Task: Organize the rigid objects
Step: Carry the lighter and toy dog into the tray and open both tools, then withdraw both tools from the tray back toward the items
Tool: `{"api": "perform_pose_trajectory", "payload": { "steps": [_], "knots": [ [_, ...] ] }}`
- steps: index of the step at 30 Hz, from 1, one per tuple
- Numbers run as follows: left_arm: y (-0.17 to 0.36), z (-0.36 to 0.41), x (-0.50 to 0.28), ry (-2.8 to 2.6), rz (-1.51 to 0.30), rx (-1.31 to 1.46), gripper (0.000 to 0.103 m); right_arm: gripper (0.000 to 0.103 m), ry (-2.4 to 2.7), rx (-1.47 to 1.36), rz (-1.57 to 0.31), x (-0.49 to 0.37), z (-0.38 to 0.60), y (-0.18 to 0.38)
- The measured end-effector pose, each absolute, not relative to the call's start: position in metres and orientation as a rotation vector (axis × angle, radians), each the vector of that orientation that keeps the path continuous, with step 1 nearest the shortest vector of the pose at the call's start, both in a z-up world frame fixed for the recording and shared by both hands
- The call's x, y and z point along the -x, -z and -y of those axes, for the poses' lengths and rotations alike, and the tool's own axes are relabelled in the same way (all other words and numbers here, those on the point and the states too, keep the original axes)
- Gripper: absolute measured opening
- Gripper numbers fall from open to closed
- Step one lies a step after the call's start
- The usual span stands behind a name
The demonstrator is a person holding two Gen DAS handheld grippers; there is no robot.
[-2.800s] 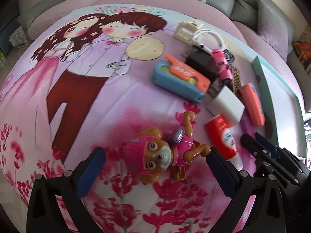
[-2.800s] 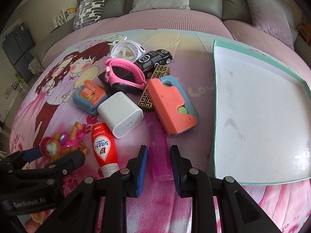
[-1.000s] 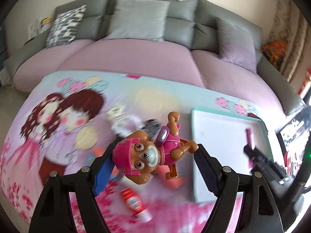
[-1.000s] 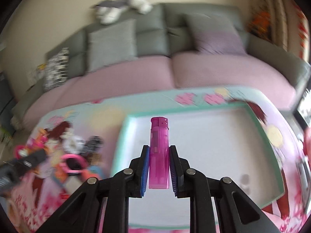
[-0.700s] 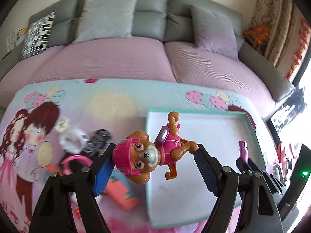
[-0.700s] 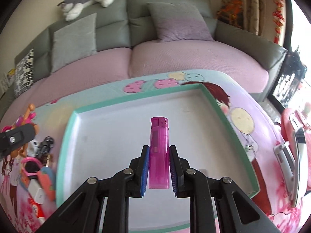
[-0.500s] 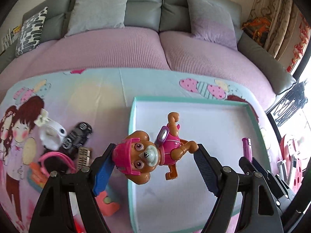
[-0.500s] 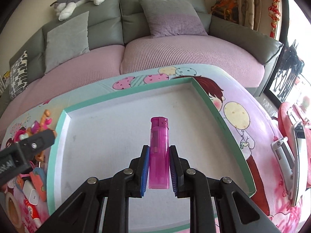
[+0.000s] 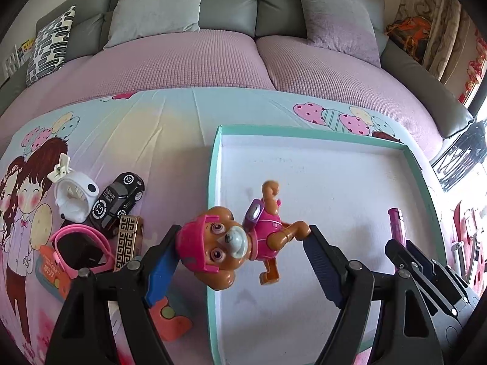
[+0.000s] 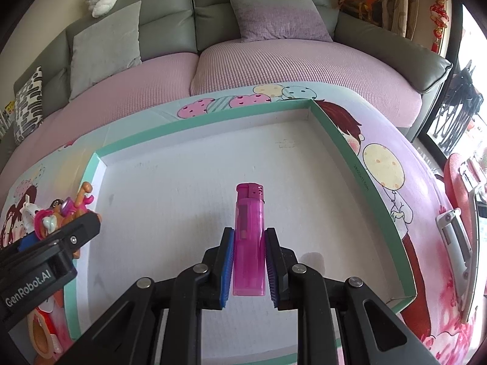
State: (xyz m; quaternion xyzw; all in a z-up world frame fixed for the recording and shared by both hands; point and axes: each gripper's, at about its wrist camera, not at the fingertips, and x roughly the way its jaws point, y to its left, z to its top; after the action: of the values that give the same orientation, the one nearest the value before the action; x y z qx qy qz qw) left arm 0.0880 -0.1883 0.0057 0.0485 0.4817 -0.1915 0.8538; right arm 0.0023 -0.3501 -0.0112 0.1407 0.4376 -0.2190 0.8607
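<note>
My left gripper (image 9: 240, 249) is shut on a toy puppy (image 9: 234, 243) with a pink helmet and pink vest, held in the air over the left edge of the white tray (image 9: 334, 182). My right gripper (image 10: 249, 261) is shut on a translucent pink lighter (image 10: 249, 237), which stands upright between the blue pads over the tray floor (image 10: 188, 188). In the left wrist view the lighter (image 9: 395, 225) and the right gripper show at the right. In the right wrist view the toy puppy (image 10: 57, 213) and the left gripper's black finger show at the left.
The tray has a teal rim (image 9: 213, 188) and lies on a cartoon-print cloth. Left of it sit a black toy car (image 9: 117, 200), a white clip (image 9: 74, 194), a pink watch (image 9: 79, 246), a patterned bar (image 9: 126, 243) and an orange case (image 9: 170, 316). A sofa (image 9: 213, 54) stands behind.
Both grippers have carried their objects from the pile on the left to over the tray and lower toward it. In the last half second little has shifted.
</note>
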Motion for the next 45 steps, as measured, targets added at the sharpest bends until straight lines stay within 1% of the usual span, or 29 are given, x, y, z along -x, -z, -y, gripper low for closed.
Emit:
{"api": "perform_pose_trajectory", "payload": {
  "steps": [6,8,9,10,12,13,14,15,16,18,21,23,25,26,27,28,29,35,37,45],
  "knots": [
    [-0.005,0.186,-0.088,0.414,-1.029,-0.089,0.082,0.022,0.467,-0.287,-0.935,-0.004,0.350,0.013],
    [-0.006,0.185,-0.087,0.419,-1.030,-0.090,0.085,0.022,0.474,-0.278,-0.938,-0.005,0.350,0.013],
    [-0.008,0.185,-0.087,0.417,-1.022,-0.089,0.089,0.023,0.479,-0.277,-0.939,-0.006,0.351,0.013],
    [-0.010,0.184,-0.086,0.418,-1.015,-0.087,0.091,0.024,0.482,-0.278,-0.939,-0.005,0.351,0.013],
    [-0.013,0.182,-0.084,0.423,-1.009,-0.081,0.091,0.028,0.489,-0.283,-0.937,-0.004,0.353,0.012],
    [-0.015,0.181,-0.083,0.426,-1.004,-0.076,0.091,0.036,0.494,-0.285,-0.934,-0.003,0.354,0.012],
    [-0.017,0.180,-0.083,0.425,-0.999,-0.074,0.091,0.049,0.500,-0.286,-0.929,-0.002,0.355,0.011],
    [-0.019,0.179,-0.083,0.423,-0.992,-0.074,0.091,0.055,0.506,-0.288,-0.924,-0.001,0.356,0.010],
    [-0.021,0.178,-0.082,0.416,-0.979,-0.077,0.091,0.058,0.508,-0.289,-0.917,-0.001,0.356,0.009],
    [-0.024,0.176,-0.082,0.396,-0.968,-0.082,0.092,0.058,0.504,-0.291,-0.911,0.000,0.357,0.007],
    [-0.026,0.172,-0.084,0.361,-0.954,-0.084,0.092,0.064,0.501,-0.281,-0.913,0.000,0.356,0.007],
    [-0.026,0.168,-0.086,0.330,-0.948,-0.090,0.092,0.073,0.502,-0.272,-0.908,0.000,0.355,0.007],
    [-0.025,0.164,-0.088,0.299,-0.943,-0.097,0.092,0.079,0.498,-0.268,-0.901,0.000,0.355,0.006],
    [-0.025,0.162,-0.088,0.284,-0.941,-0.099,0.092,0.086,0.499,-0.264,-0.896,0.000,0.354,0.005],
    [-0.024,0.160,-0.089,0.266,-0.939,-0.100,0.092,0.090,0.500,-0.260,-0.893,0.000,0.354,0.005],
    [-0.023,0.157,-0.091,0.247,-0.936,-0.098,0.092,0.098,0.501,-0.255,-0.891,0.000,0.353,0.005],
    [-0.023,0.155,-0.092,0.235,-0.934,-0.093,0.092,0.103,0.499,-0.249,-0.889,0.000,0.352,0.004],
    [-0.023,0.137,-0.097,0.192,-0.923,-0.029,0.093,0.103,0.494,-0.228,-0.872,-0.001,0.349,0.002],
    [-0.025,0.131,-0.098,0.177,-0.905,-0.009,0.103,0.103,0.497,-0.229,-0.865,-0.001,0.350,0.000],
    [-0.033,0.108,-0.095,0.160,-0.845,0.078,0.103,0.103,0.462,-0.215,-0.826,-0.004,0.340,-0.008]
  ]
}}
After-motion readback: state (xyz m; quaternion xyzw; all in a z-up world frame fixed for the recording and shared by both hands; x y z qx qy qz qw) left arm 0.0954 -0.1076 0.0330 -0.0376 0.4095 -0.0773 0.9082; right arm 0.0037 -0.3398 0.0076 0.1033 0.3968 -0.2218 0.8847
